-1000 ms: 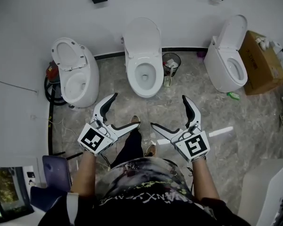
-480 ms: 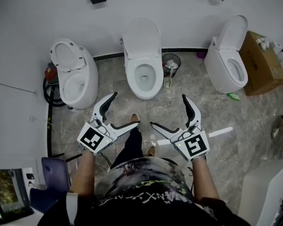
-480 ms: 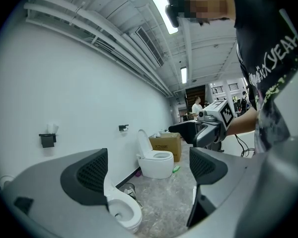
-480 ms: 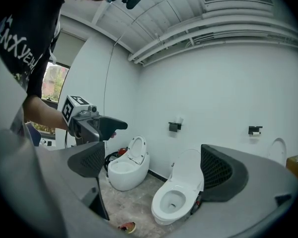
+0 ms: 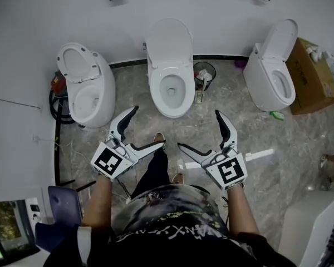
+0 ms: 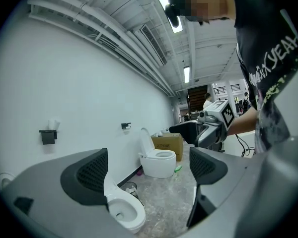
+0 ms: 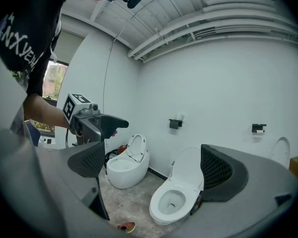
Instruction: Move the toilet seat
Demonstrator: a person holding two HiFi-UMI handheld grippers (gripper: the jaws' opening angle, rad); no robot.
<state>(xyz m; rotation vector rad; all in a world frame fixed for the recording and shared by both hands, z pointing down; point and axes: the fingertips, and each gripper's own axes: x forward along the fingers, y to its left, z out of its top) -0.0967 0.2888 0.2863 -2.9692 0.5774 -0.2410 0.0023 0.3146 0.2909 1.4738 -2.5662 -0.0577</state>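
Three white toilets stand along the far wall. The middle toilet (image 5: 170,85) faces me with its lid (image 5: 168,38) raised against the wall. It also shows in both gripper views, as the middle toilet (image 6: 123,211) and the middle toilet (image 7: 175,195). My left gripper (image 5: 150,128) is open, well short of the bowl and holding nothing. My right gripper (image 5: 199,130) is open too and empty, level with the left. Between the left gripper (image 6: 149,170) pads I see only floor and toilets. The right gripper (image 7: 156,165) frames the middle toilet from a distance.
An oval toilet (image 5: 86,88) stands at the left, its seat up, with a red object and hoses (image 5: 55,90) beside it. A third toilet (image 5: 273,68) and a cardboard box (image 5: 312,74) are at the right. A waste bin (image 5: 204,74) sits by the middle toilet. My shoe (image 5: 158,141) is below.
Both grippers keep almost the same open pose. The head view has shifted a little, so the toilets sit slightly differently in the picture.
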